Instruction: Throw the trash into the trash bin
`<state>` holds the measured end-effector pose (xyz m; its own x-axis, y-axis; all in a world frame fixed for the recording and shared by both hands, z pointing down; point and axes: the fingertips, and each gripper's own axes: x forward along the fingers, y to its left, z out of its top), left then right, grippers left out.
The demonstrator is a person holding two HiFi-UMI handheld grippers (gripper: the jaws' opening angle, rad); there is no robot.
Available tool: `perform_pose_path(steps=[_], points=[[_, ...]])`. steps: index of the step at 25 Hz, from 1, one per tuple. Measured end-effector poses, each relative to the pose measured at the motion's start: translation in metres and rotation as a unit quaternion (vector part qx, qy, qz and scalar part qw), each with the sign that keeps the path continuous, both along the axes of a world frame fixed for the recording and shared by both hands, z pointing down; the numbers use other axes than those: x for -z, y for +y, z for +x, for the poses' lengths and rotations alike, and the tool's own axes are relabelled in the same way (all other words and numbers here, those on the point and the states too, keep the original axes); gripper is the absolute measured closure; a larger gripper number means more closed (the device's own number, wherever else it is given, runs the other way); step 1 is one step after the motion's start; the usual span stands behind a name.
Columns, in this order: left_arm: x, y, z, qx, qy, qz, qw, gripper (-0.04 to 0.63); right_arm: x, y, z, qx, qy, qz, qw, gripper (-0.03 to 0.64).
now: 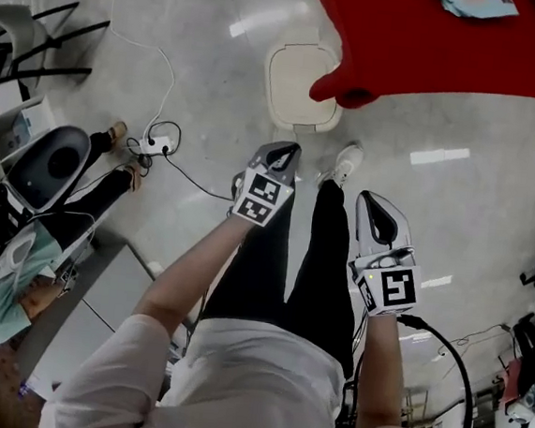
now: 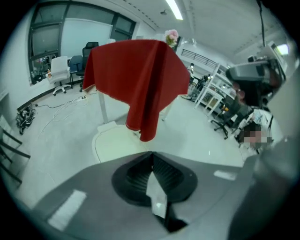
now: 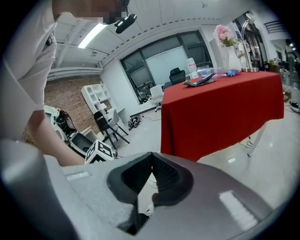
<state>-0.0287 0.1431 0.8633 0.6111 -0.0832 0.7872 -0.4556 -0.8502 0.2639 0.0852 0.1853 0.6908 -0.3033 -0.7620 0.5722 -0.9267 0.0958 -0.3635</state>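
Left tool (image 1: 285, 154) and right tool (image 1: 373, 209) both pinched shut and empty, hanging just short of the trash bin (image 1: 295, 79). Looks like an idle pose, nothing grabbed yet. Likely trash: clutter (image 1: 476, 3) on the red counter (image 1: 434, 46) beyond the bin.

Big red cloth (image 1: 454, 38) with one corner drooping low, pink flowers (image 3: 224, 33) up on it, and a white power strip (image 1: 158, 144) with cables lying on the grey floor (image 1: 457, 198).
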Motion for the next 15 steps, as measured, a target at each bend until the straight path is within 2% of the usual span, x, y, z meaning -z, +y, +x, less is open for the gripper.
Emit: perform_pose_path(steps=[8, 12, 15], points=[[-0.094, 0.012, 0.002, 0.028, -0.028, -0.014, 0.9991, 0.591, -0.069, 0.007, 0.008, -0.001, -0.018, -0.008, 1.000, 0.615], [-0.140, 0.019, -0.007, 0.042, -0.061, -0.028, 0.9969, 0.591, -0.099, 0.008, 0.011, -0.007, -0.029, -0.014, 0.999, 0.615], [-0.173, 0.021, -0.012, 0.050, -0.093, -0.020, 0.9942, 0.592, -0.112, 0.008, 0.016, -0.012, -0.031, -0.017, 0.999, 0.615]])
